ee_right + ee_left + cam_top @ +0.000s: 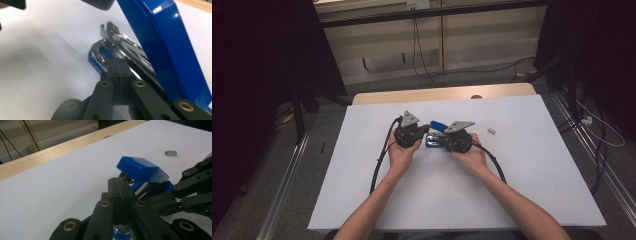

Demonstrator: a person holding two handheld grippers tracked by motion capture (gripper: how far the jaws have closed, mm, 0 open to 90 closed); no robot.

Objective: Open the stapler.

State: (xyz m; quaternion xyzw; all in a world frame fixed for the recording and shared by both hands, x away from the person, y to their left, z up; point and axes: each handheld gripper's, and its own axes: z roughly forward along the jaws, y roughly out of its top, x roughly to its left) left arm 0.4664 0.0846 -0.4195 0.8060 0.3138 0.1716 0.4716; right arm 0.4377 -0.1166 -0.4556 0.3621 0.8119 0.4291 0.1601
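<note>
- Left gripper (pixel 428 131): jaws pressed together, no gap between them in the left gripper view (pixel 121 185). Tips sit right at the hinge end of the stapler's raised lid; a sliver of blue and metal shows low behind the jaws. Can't tell whether anything is pinched.
- Right gripper (pixel 441 141): jaws likewise pressed together (pixel 117 65), lying along the stapler's metal magazine. Touching or just above it, can't tell.
- Both grippers point inward at each other, one in each hand, with the stapler between the tips.
- Blue stapler (pixel 437 125): near the middle of the table, slightly toward the far edge. Lid swung up and open (pixel 140 168), base flat on the table. In the right gripper view the lid (pixel 160 42) stands steeply at the right, with the chrome magazine and spring exposed beside it.
- Strip of staples (pixel 491 130): small grey block lying loose on the table, right of the right gripper and clear of the stapler, also seen in the left gripper view (pixel 171 153).
- Table (pixel 532 190): white sheet on top, with a bare wood strip along the far edge (pixel 37 157).
- Black cables trail from each gripper back toward the near edge.
</note>
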